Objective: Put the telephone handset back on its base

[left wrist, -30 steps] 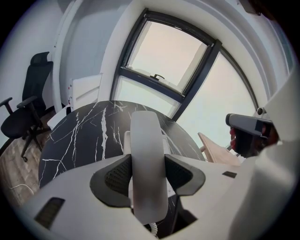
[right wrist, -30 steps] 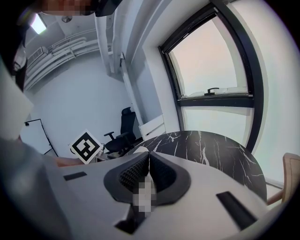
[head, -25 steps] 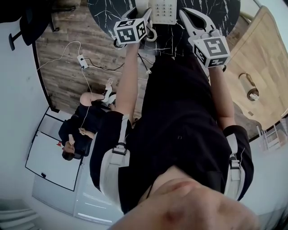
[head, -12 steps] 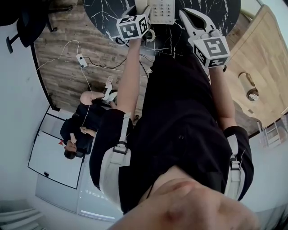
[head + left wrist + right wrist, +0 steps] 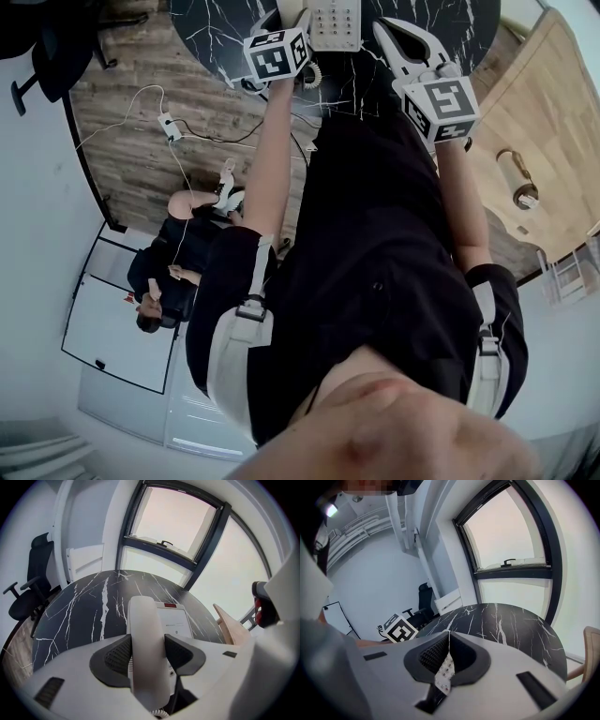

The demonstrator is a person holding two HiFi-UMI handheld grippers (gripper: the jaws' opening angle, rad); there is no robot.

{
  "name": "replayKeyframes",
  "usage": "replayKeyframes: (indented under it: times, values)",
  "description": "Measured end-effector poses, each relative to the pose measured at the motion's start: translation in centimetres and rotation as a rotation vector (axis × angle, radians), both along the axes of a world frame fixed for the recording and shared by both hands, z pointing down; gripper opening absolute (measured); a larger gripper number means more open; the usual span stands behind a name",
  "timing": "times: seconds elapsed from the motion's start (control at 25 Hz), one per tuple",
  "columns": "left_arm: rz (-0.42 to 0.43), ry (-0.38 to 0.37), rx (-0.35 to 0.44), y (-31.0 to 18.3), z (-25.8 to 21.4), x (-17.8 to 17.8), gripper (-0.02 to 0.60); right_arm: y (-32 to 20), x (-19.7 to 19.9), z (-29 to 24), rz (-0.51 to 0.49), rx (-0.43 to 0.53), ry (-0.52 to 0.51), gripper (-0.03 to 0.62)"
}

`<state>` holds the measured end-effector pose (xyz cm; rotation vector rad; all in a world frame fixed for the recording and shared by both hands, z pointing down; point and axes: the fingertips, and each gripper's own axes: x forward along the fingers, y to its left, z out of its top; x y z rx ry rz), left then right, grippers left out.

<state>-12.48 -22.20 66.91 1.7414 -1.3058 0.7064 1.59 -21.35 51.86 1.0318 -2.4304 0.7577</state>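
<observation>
Handset (image 5: 144, 630) sits clamped in left tongs (image 5: 147, 655) over base (image 5: 176, 623); right tongs (image 5: 448, 657) closed, empty.

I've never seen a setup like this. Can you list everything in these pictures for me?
table: one, black marble with white veins, under the telephone
telephone base: one, white, on the table
handset: one, white, between the left gripper's pads
coiled cord: one, white, beside the base
office chair: one, black, beside the table
seated person: one, dark clothes, on the floor
left gripper: one, white, shut on the handset
right gripper: one, white, shut, empty
</observation>
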Motion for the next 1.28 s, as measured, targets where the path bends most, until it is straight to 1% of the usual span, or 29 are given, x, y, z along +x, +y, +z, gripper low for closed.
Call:
replayKeyframes:
  times: [0.28, 0.52, 0.6, 0.76, 1.04, 1.28]
  values:
    - [0.031, -0.04, 0.015, 0.0, 0.5, 0.2, 0.232, 0.2, 0.3, 0.1, 0.0, -0.009, 0.009, 0.031]
    - [0.029, -0.019, 0.025, 0.0, 0.4, 0.3, 0.235, 0.2, 0.4, 0.0, 0.0, -0.01, 0.006, 0.031]
    - [0.03, -0.008, 0.027, 0.0, 0.2, 0.5, 0.253, 0.3, 0.5, 0.1, 0.0, -0.011, 0.004, 0.031]
    - [0.038, -0.012, 0.042, -0.1, -0.3, 0.4, 0.253, 0.4, 0.3, -0.2, 0.0, -0.009, -0.003, 0.031]
    - [0.041, -0.009, 0.077, 0.6, -2.0, 0.0, 0.253, 1.3, -0.3, -1.8, 0.002, 0.026, -0.011, 0.031]
    - [0.057, 0.002, 0.126, 1.7, -4.3, -0.1, 0.253, 2.7, -0.6, -3.3, 0.021, 0.062, -0.016, 0.031]
